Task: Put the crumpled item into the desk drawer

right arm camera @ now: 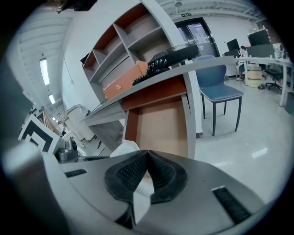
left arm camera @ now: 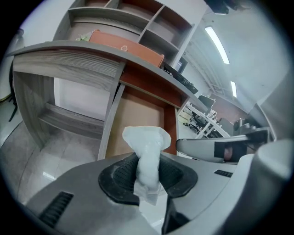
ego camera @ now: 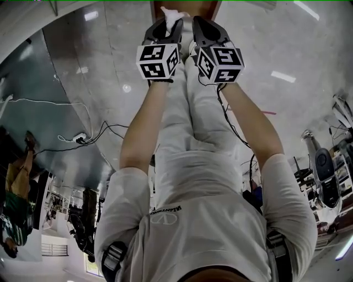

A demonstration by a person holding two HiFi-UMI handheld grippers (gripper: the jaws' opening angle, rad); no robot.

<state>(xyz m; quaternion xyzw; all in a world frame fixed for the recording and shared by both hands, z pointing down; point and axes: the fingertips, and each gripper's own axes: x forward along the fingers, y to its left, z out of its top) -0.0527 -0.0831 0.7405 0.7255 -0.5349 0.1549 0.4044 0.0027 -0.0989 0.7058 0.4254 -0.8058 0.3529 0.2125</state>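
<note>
The crumpled item is a white wad of tissue (left arm camera: 147, 140), pinched upright between the black pads of my left gripper (left arm camera: 148, 161), which is shut on it. Just beyond it in the left gripper view lies the open desk drawer (left arm camera: 138, 117) with its bare tan bottom. In the head view the wad (ego camera: 172, 15) sticks out past the left gripper (ego camera: 164, 28). The right gripper (ego camera: 202, 28) is close beside it. In the right gripper view the right gripper (right arm camera: 147, 157) has its pad tips touching and nothing pinched. The drawer (right arm camera: 161, 121) is ahead and the wad (right arm camera: 123, 149) just to the left.
The grey desk top (left arm camera: 87, 49) above the drawer carries an orange-brown box (left arm camera: 126, 46) and a black keyboard (right arm camera: 171, 57). Open shelves (right arm camera: 133, 36) rise behind it. A blue chair (right arm camera: 217, 89) stands right of the desk on the pale tiled floor.
</note>
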